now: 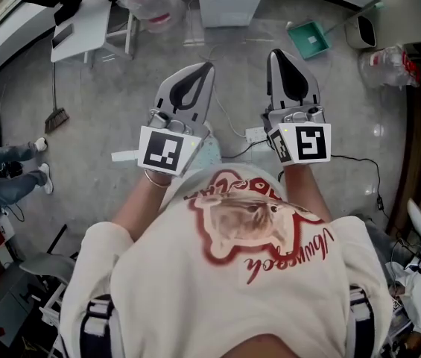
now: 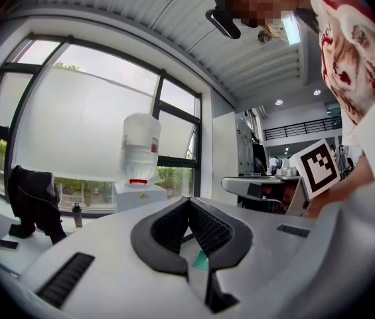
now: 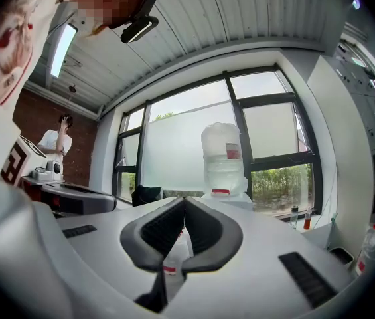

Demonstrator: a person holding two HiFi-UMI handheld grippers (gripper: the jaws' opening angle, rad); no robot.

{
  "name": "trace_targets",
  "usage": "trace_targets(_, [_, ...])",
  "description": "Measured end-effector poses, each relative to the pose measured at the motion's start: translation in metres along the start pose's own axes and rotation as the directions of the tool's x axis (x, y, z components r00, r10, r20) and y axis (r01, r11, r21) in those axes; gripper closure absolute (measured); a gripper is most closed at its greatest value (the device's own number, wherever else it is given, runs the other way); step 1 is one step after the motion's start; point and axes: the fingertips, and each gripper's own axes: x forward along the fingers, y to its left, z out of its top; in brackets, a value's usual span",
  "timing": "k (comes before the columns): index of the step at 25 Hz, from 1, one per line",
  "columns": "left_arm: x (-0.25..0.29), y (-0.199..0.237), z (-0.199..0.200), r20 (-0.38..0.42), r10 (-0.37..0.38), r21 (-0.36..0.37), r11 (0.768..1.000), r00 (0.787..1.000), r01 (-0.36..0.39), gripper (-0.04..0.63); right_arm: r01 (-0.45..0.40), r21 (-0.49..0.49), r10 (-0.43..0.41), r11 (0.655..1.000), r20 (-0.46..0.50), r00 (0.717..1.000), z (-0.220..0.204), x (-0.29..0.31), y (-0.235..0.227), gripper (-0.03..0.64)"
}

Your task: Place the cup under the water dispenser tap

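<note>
Workshop-type room with a grey concrete floor (image 1: pixel 98 80) and big dark-framed windows (image 2: pixel 74 131). The white box-shaped water dispenser (image 2: pixel 137 195) stands at the window edge of the floor, long axis straight up, with its clear plastic jug (image 2: pixel 141 145) sitting neck-down on top. Left gripper (image 2: pixel 187 200) and right gripper (image 3: pixel 184 200) both point level toward it, jaws pinched together with nothing in them. Can't tell where the cup is tbh.

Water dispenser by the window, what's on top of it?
An upturned clear water bottle stands on the white dispenser. The left gripper covers its lower front, hiding anything there.
</note>
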Motion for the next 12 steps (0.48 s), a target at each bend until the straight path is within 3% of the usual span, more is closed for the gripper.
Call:
trace_targets(7, [-0.034, -0.114, 0.001, 0.100, 0.059, 0.002, 0.998, 0.993, -0.059, 0.574, -0.105, -0.023, 0.105, 0.994, -0.015, 0.994, -0.009, -0.110, 0.008, 0.592])
trace_targets(12, [-0.074, -0.175, -0.008, 0.034, 0.104, -0.029, 0.994, 0.994, -0.103, 0.575, -0.163, 0.010, 0.164, 0.987, -0.041, 0.986, -0.007, -0.162, 0.017, 0.592])
